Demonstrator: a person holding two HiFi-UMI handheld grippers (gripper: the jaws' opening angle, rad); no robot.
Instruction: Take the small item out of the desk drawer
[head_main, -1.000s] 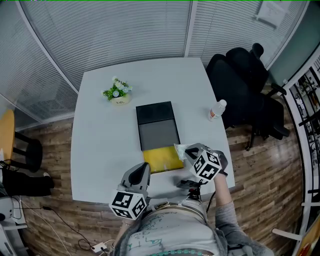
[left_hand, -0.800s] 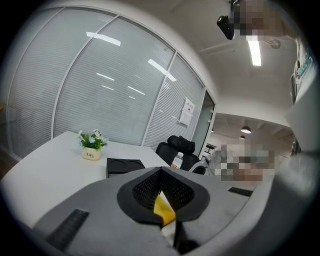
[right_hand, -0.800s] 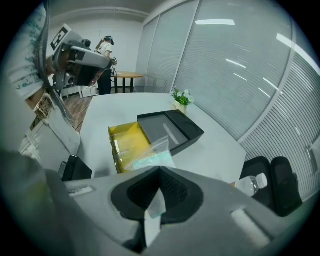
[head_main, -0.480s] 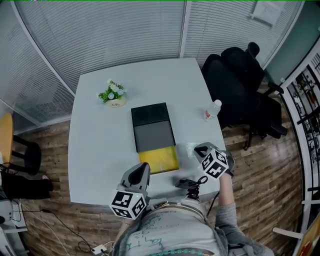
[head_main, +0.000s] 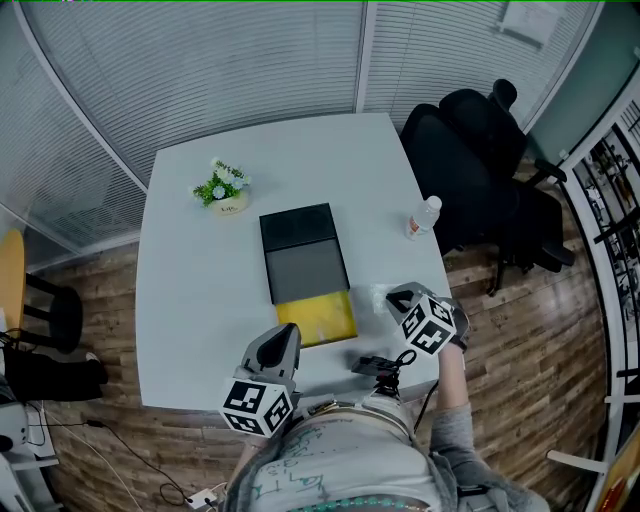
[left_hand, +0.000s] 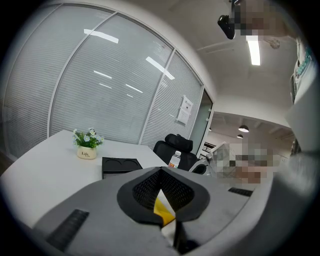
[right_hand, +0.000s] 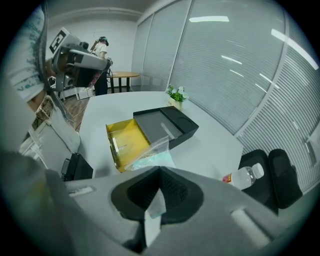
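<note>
A black desk organiser (head_main: 303, 253) lies mid-table with its yellow drawer (head_main: 316, 318) pulled out toward me. In the right gripper view the drawer (right_hand: 124, 142) shows only a small clear piece inside. My right gripper (head_main: 400, 300) is to the right of the drawer, shut on a corner of a clear plastic bag (head_main: 379, 298). The bag (right_hand: 150, 155) holds something pale green and hangs out past the jaws (right_hand: 152, 220) over the table. My left gripper (head_main: 283, 345) hovers at the table's front edge, shut and holding nothing (left_hand: 167, 225).
A small flower pot (head_main: 224, 189) stands at the back left and a water bottle (head_main: 421, 217) near the right edge. A black device (head_main: 373, 366) lies at the front edge. A black office chair (head_main: 480, 160) stands beyond the table's right side.
My right gripper has drawn the bag a little to the right, off the drawer's edge. The left gripper has stayed where it was.
</note>
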